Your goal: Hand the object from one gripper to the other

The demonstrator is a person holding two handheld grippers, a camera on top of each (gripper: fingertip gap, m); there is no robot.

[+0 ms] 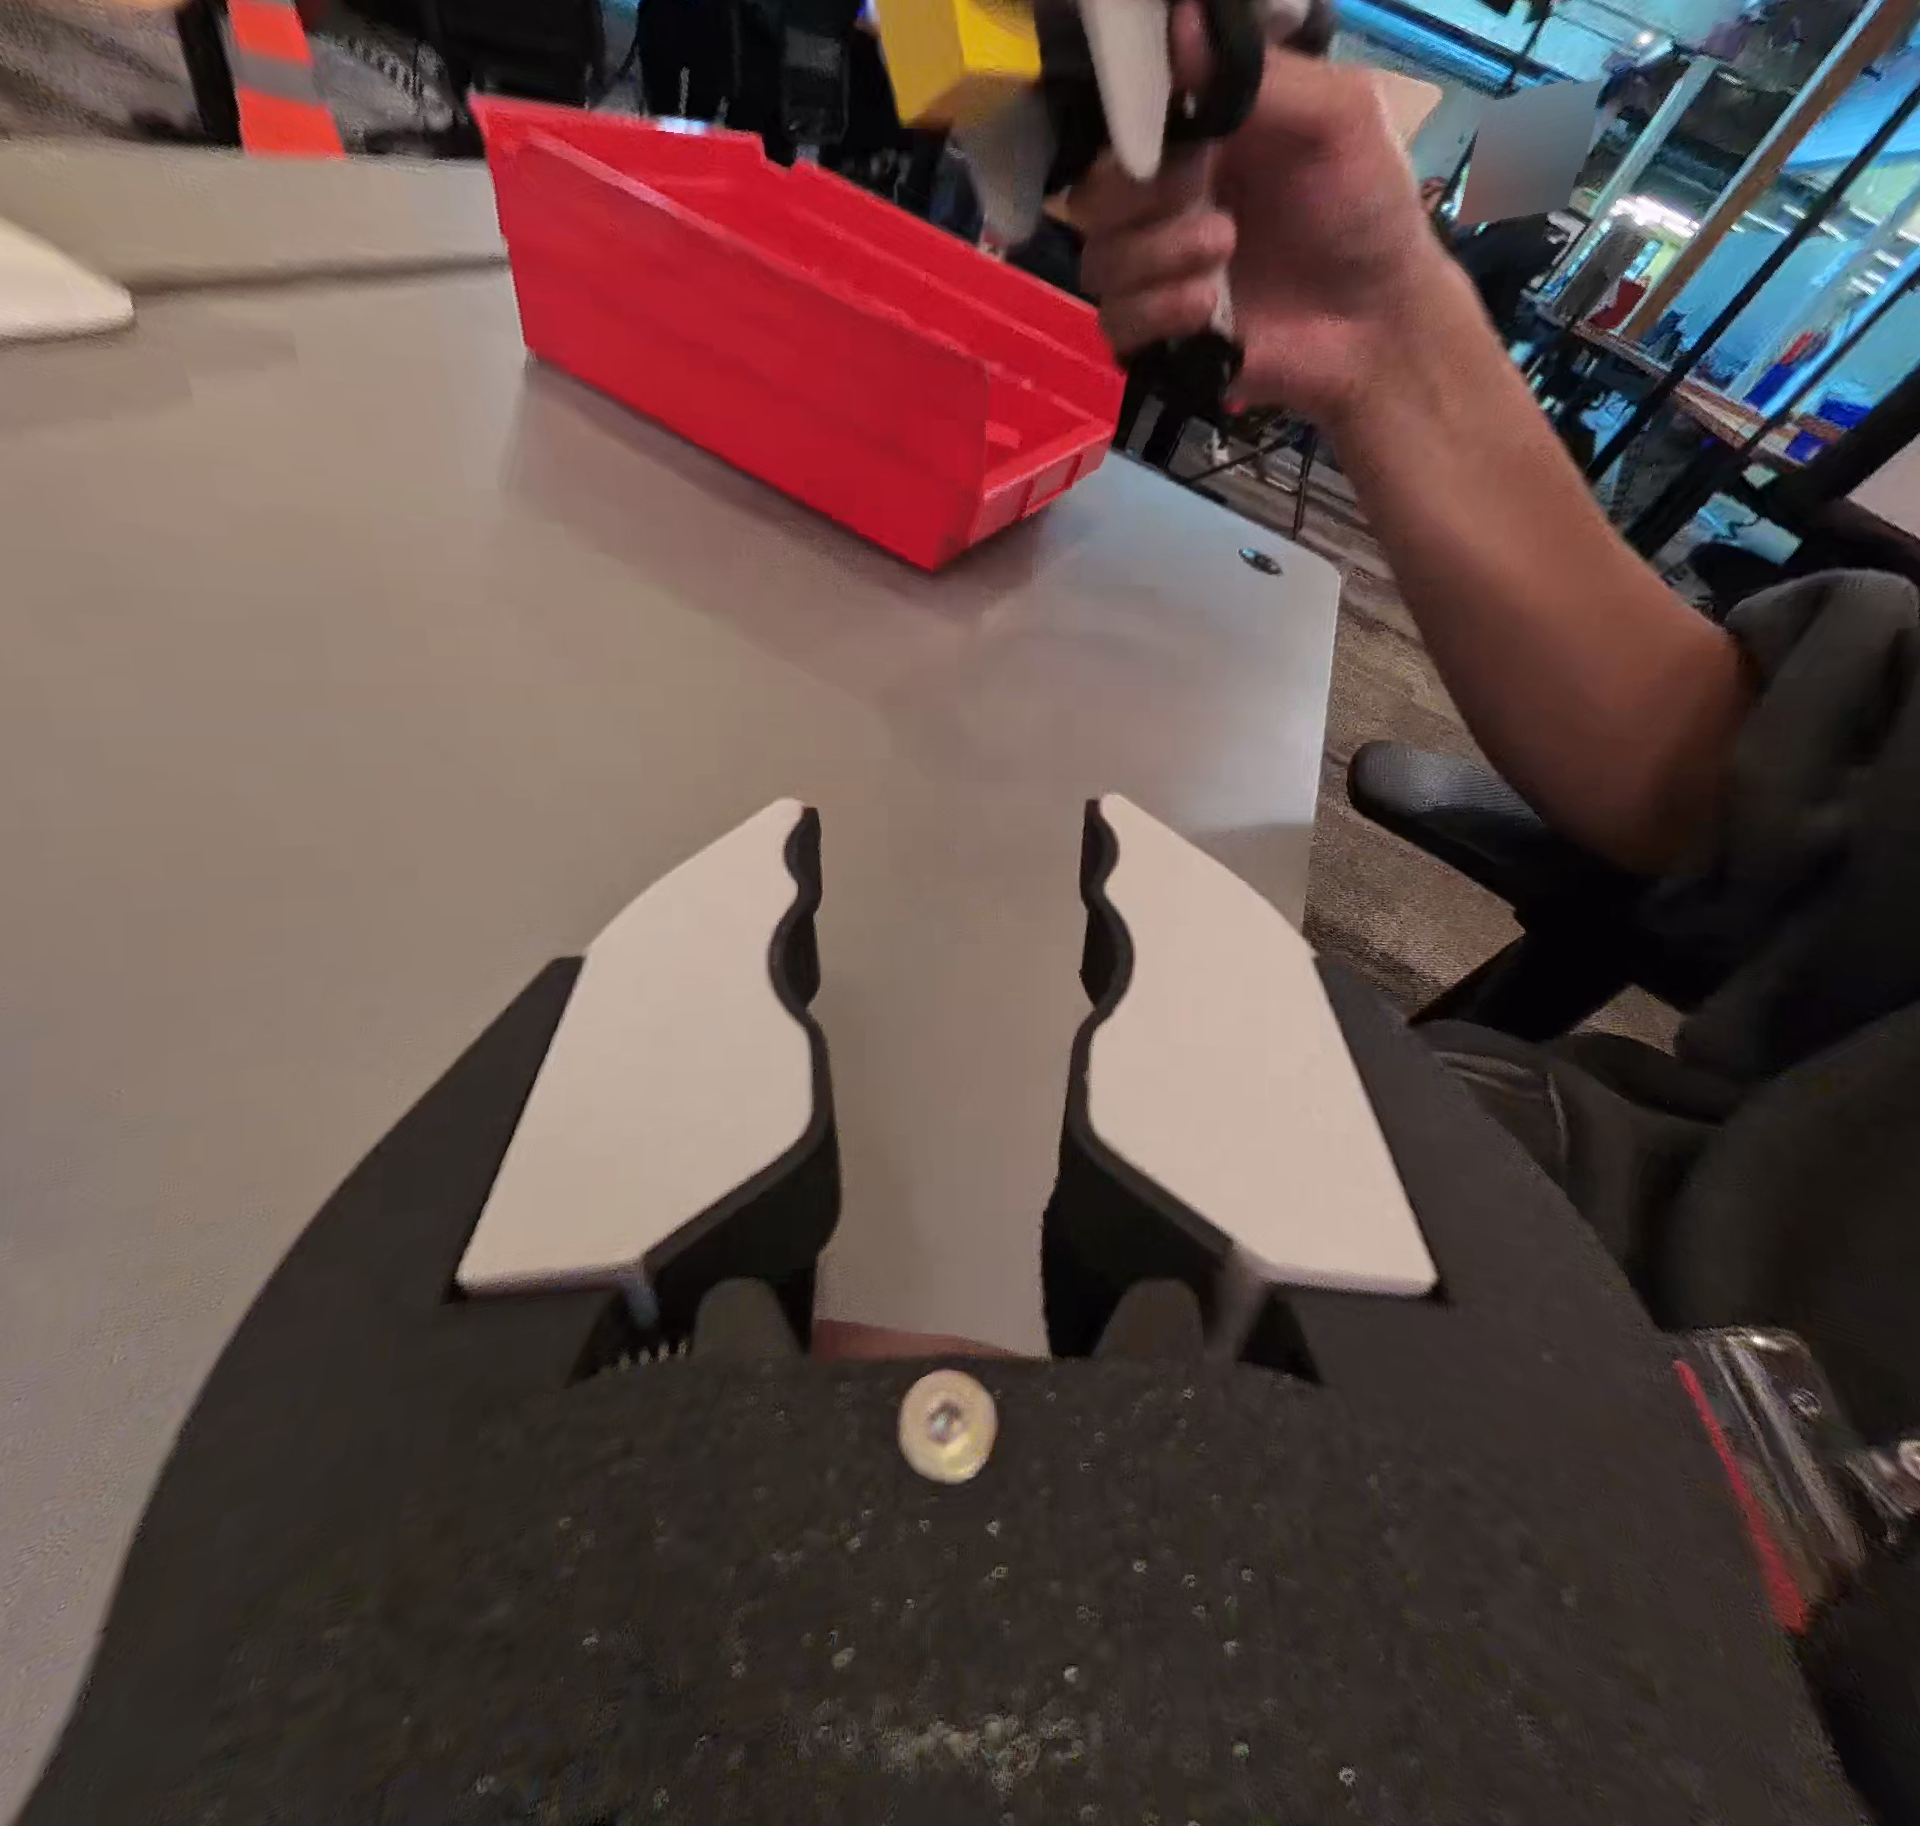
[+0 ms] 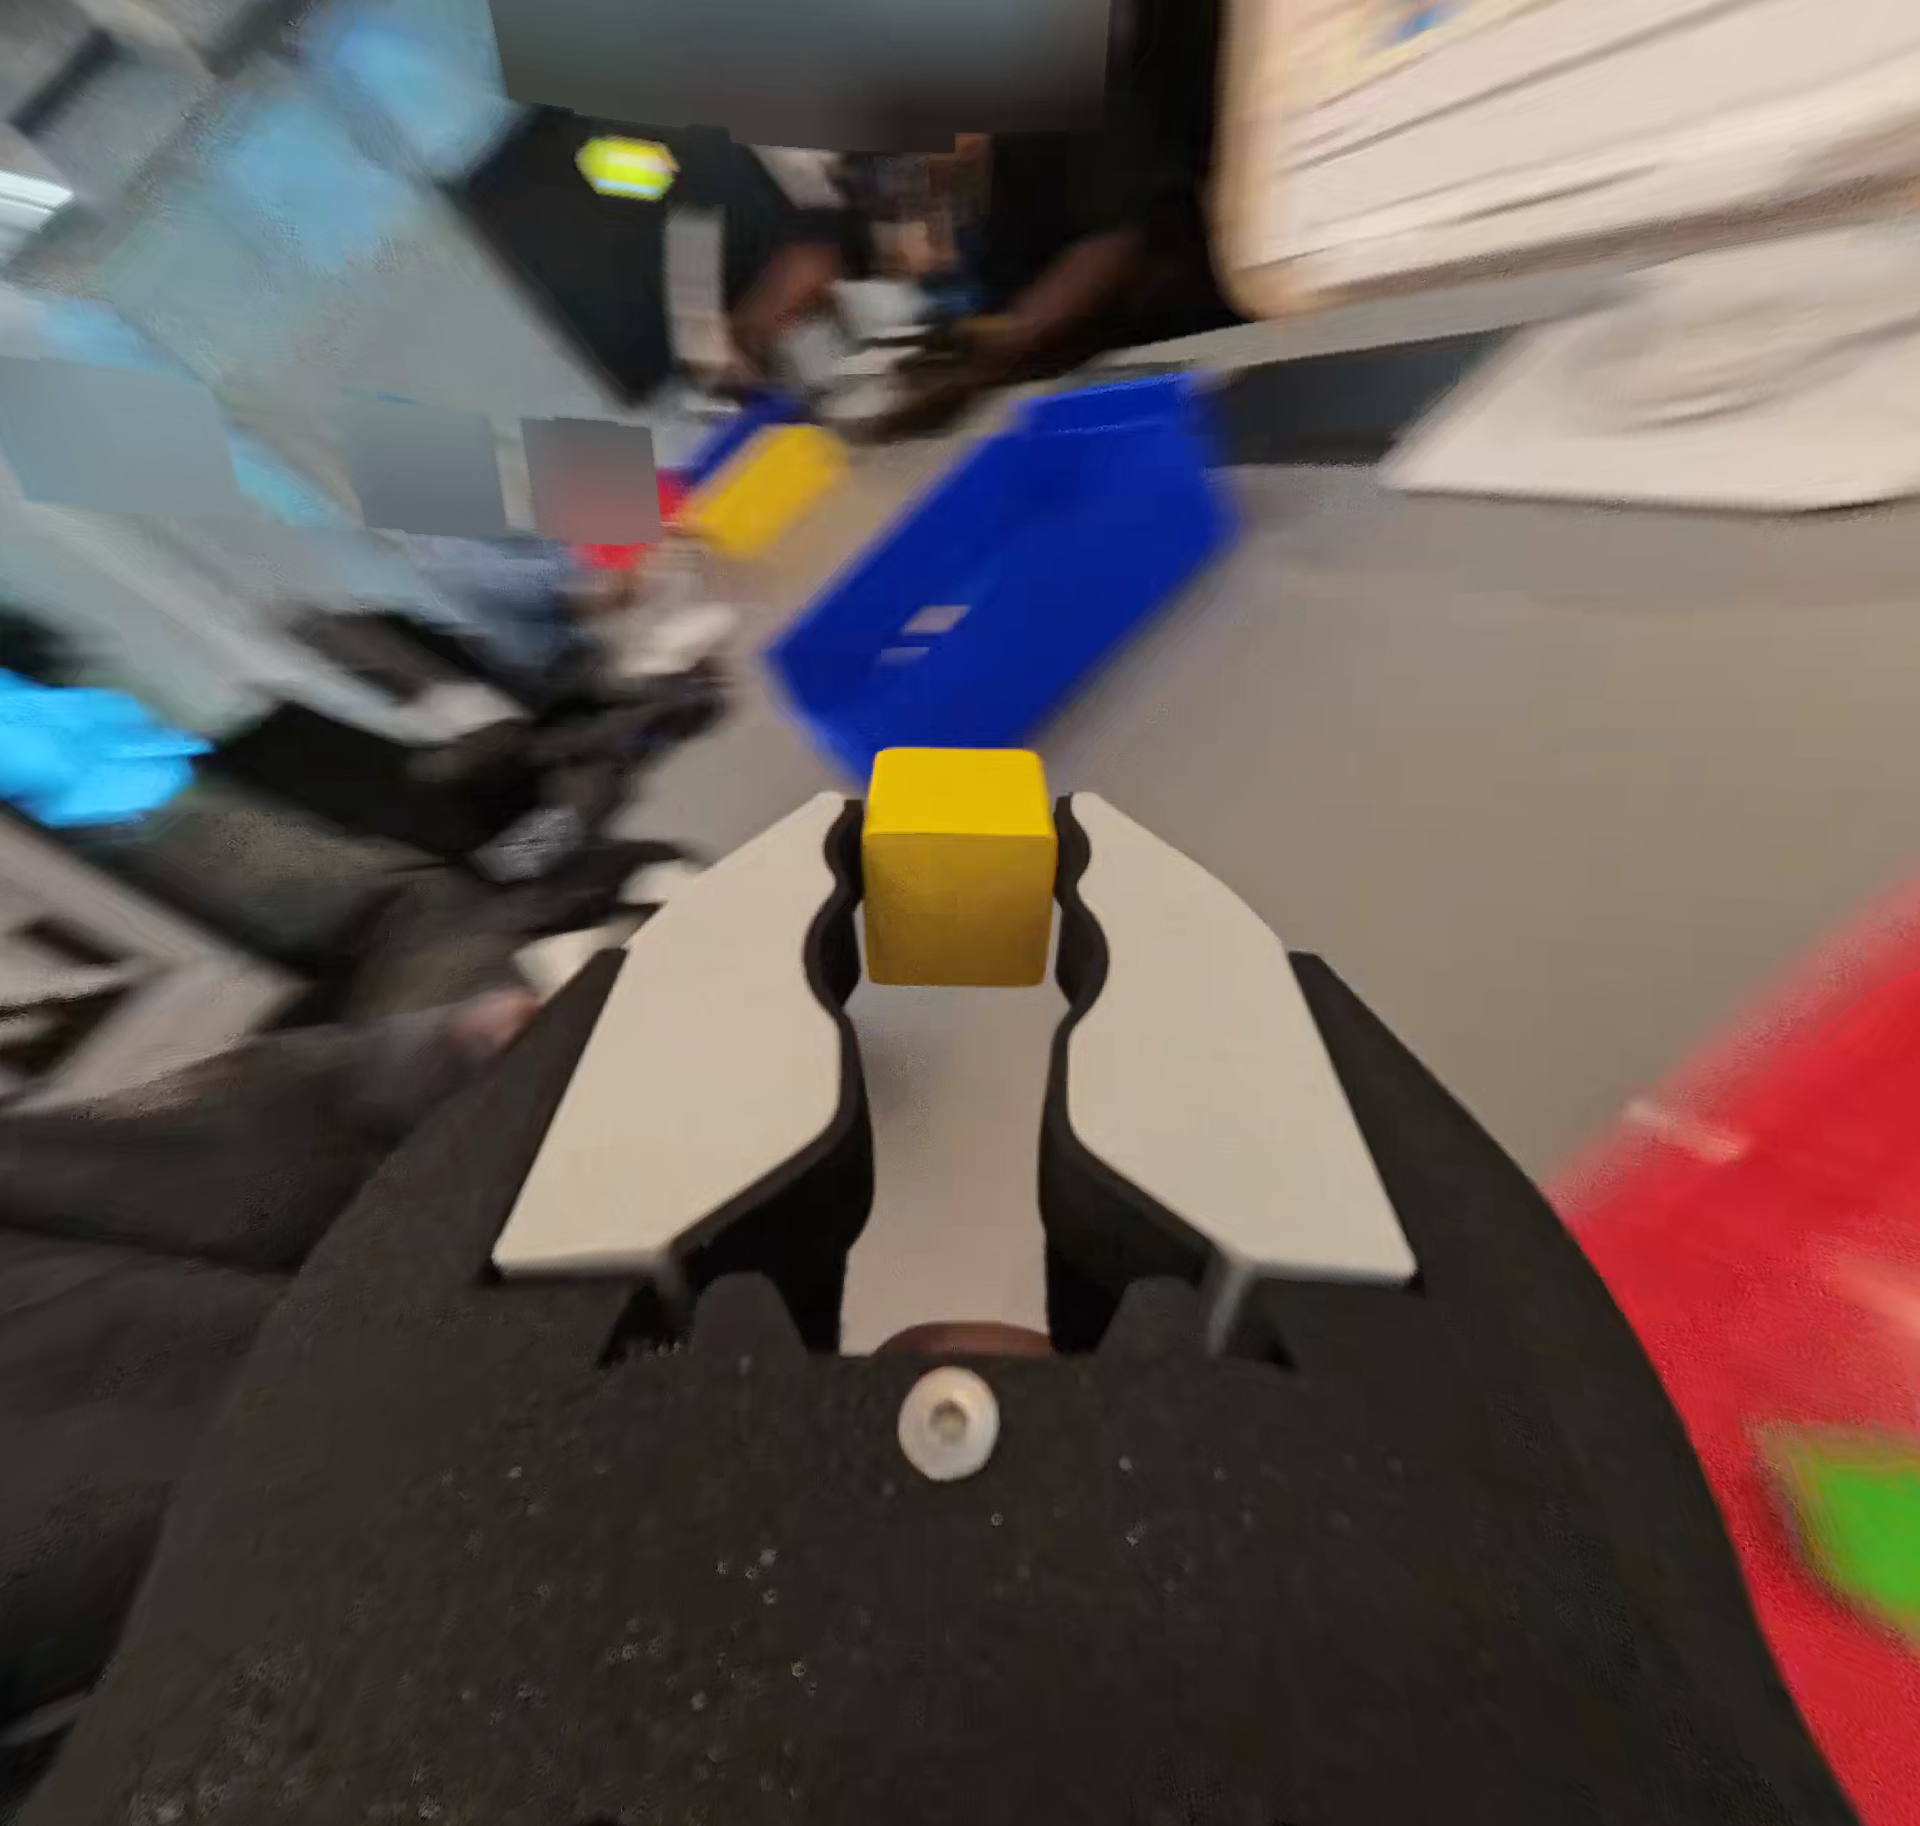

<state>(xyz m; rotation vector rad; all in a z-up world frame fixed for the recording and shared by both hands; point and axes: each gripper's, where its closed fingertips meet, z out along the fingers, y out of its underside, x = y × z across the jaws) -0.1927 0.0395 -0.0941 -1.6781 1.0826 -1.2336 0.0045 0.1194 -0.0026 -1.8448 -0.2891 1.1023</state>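
I am seeing the right gripper [image 2: 958, 820] clenching the yellow block [image 2: 958, 867] between its two fingertips, the black pads pressing on the block's left and right faces. The block is sitting at the very front of the claw, poking out a little past the tips, with bare gap behind it toward the palm. It is hanging in the air above the grey table [image 2: 1507, 737]; the background here is smearing with motion blur. A blue bin [image 2: 997, 571] is lying on the table beyond the block, and a red bin [image 2: 1787, 1257] is filling the lower right corner.

From the left wrist view I am watching the left gripper [image 1: 951, 820] hovering low over the table [image 1: 364, 737] with its fingers spread apart and nothing between them. The right gripper [image 1: 1023, 62] is showing up high, upper right of centre, gripped by a hand [image 1: 1278, 249], carrying the yellow block [image 1: 951, 31] well apart from my left claw. The red bin [image 1: 790, 322] is resting on the table between the two.
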